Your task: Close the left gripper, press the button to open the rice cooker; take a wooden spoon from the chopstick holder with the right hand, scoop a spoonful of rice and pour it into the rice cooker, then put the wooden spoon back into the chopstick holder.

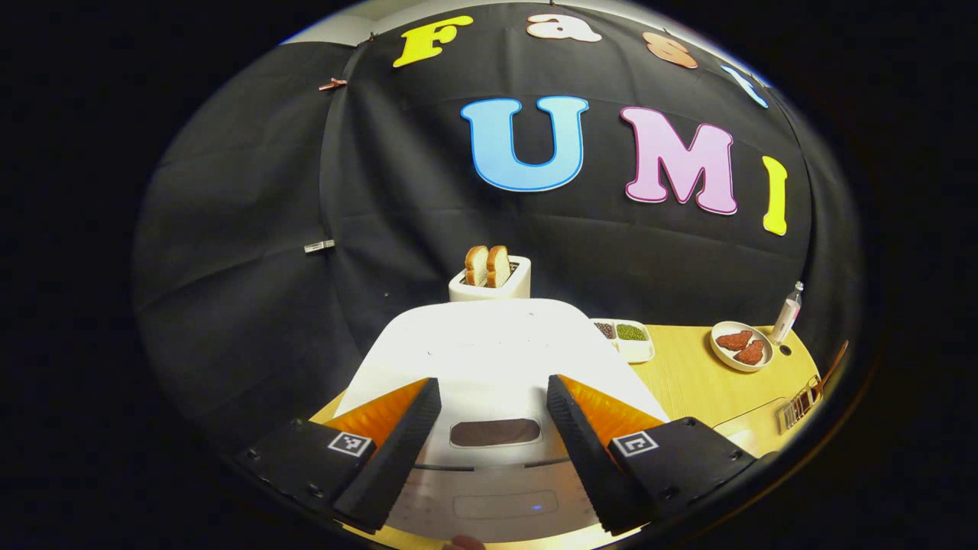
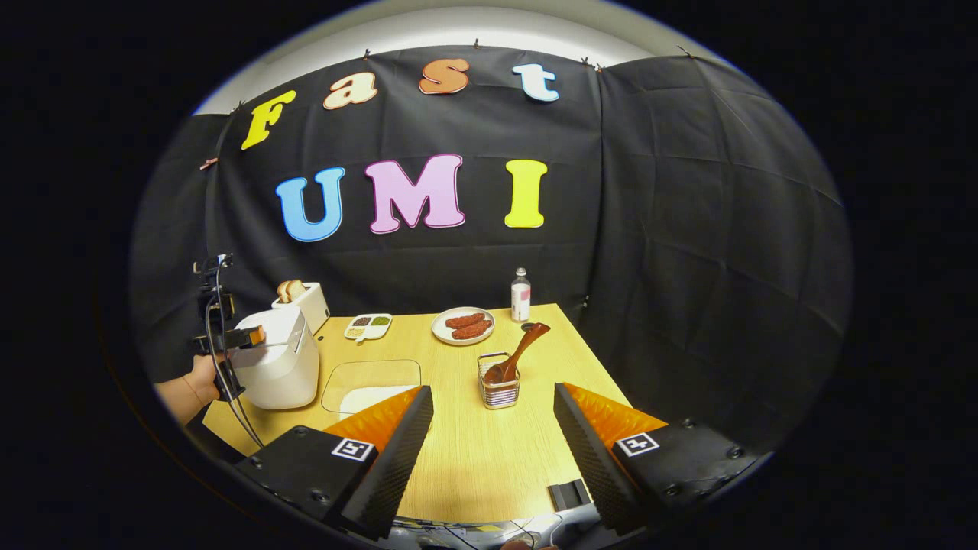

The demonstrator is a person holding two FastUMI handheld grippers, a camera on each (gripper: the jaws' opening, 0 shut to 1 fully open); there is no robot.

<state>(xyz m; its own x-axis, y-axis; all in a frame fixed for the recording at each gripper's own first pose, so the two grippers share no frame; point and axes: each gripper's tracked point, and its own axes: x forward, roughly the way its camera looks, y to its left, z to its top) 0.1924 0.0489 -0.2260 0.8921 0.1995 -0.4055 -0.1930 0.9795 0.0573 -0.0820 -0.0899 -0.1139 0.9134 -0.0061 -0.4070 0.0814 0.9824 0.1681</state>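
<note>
The left gripper (image 1: 493, 451) is hanging right over the front of the rice cooker (image 1: 489, 344), and its two fingers are spread wide apart with nothing between them. The dark button (image 1: 495, 432) is sitting in the gap between the fingers. The lid is lying flat, so the cooker is not open yet. I think the fingers need to come together first, then push down on the button. The cooker looks hard, smooth and heavy, so it should stay put when pushed.

The right gripper (image 2: 493, 451) is also spread wide and is holding nothing. Ahead of it, a bit past the fingertips, the wooden spoon (image 2: 519, 353) is standing in the chopstick holder (image 2: 498, 391). The spoon's bowl is down in the wire basket and its long handle is leaning up and away to the right. It looks stiff, light and a little slippery. The best place to pinch it is probably the handle, well above the basket rim. The clear rice tray (image 2: 370, 386) is lying ahead on the left side.
</note>
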